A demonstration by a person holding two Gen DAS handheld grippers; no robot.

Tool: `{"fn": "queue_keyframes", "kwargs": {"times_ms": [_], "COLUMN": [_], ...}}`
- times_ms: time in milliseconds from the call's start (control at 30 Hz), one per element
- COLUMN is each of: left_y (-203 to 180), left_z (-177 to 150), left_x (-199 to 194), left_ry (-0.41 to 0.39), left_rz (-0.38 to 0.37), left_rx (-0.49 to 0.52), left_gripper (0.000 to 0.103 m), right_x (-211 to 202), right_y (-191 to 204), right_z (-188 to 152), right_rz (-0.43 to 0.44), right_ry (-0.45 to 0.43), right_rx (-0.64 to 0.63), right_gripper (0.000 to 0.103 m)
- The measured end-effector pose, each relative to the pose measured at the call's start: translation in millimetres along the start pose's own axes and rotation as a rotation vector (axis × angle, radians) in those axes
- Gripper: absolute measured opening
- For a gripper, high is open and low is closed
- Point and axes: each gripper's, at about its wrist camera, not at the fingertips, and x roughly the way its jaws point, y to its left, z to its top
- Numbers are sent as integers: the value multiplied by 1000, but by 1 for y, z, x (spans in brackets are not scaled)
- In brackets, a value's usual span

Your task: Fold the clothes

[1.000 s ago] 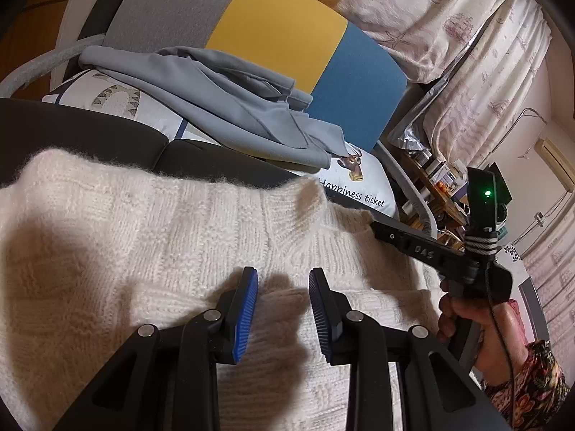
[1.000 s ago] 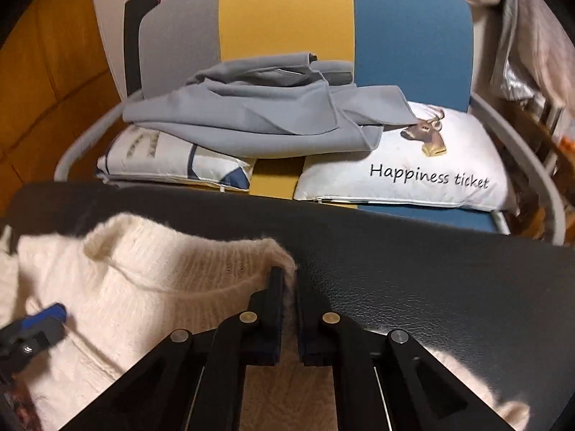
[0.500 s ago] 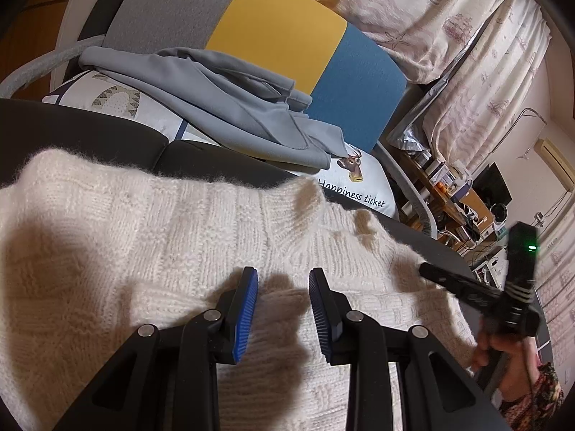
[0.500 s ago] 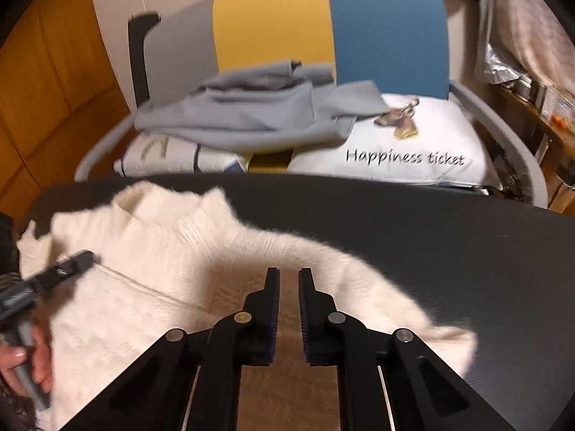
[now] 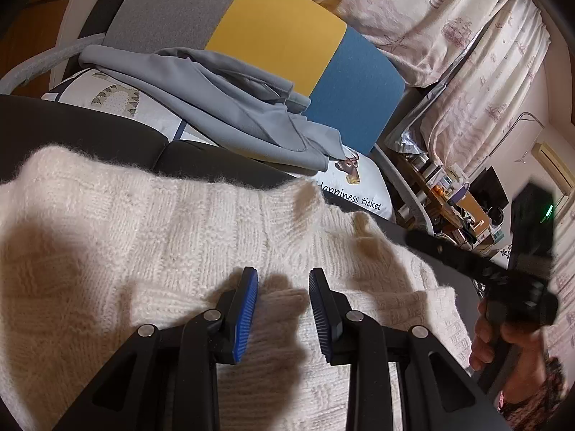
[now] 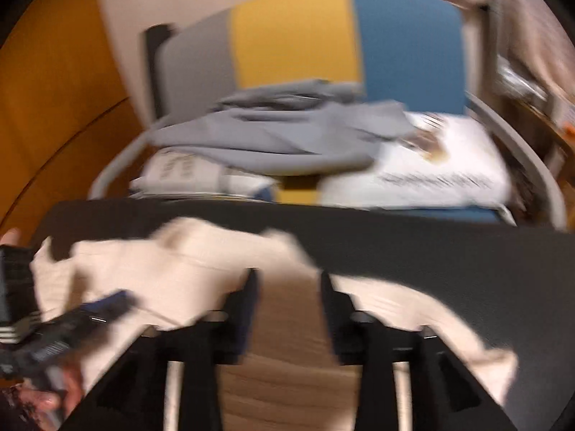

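A cream knitted sweater [image 5: 143, 237] lies spread over the black table [image 5: 90, 125], its collar toward the far edge. My left gripper [image 5: 284, 287] hovers just above the sweater's middle, open, its blue pads [image 5: 248, 305] apart with nothing between them. In the blurred right wrist view the right gripper [image 6: 289, 287] stands open above the sweater [image 6: 172, 262], a folded part of which lies beneath it. The right gripper [image 5: 496, 276] also shows at the right of the left wrist view, held by a hand [image 5: 503, 344].
Behind the table stands a chair [image 5: 280, 28] in grey, yellow and blue, with a grey garment [image 5: 222, 107] heaped over two printed cushions [image 5: 359, 186]. Curtains [image 5: 467, 54] and a cluttered shelf [image 5: 449, 197] are at the right. The left gripper's fingers [image 6: 90, 316] appear at the lower left.
The right gripper let go of the sweater's collar, opened and pulled back toward me, lifting away. The left gripper stayed still and open.
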Motion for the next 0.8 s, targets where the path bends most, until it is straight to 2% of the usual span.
{"fn": "queue_keyframes", "kwargs": {"times_ms": [133, 233, 267, 300, 333, 433, 500, 567, 633, 733, 800], "left_y": [1, 3, 3, 3, 4, 3, 3, 3, 4, 4, 4], "left_z": [0, 0, 0, 0, -1, -1, -2, -2, -2, -2, -2], "left_x": [0, 0, -1, -1, -1, -1, -1, -2, -2, -2, -2], "left_ry": [-1, -4, -6, -7, -8, -11, -13, -13, -14, -14, -15], "left_rz": [-6, -14, -17, -19, -21, -24, -26, -29, -34, -34, -33], "left_rx": [-4, -9, -10, -12, -12, -15, -16, -17, -21, -22, -22], "left_gripper": [30, 30, 30, 30, 30, 30, 30, 30, 30, 30, 30], "right_x": [2, 39, 52, 62, 71, 77, 76, 88, 87, 60, 32], "right_y": [33, 49, 53, 52, 51, 42, 34, 30, 28, 15, 13], "right_z": [18, 29, 33, 34, 35, 39, 43, 39, 36, 35, 31], "right_rz": [71, 64, 62, 82, 100, 141, 174, 163, 184, 217, 181], "right_ry": [-3, 109, 145, 172, 197, 145, 79, 100, 72, 23, -39], "right_rx": [-51, -79, -88, -82, -76, -10, 74, 101, 98, 157, 111], "right_gripper": [50, 49, 46, 34, 26, 5, 5, 5, 5, 14, 14]}}
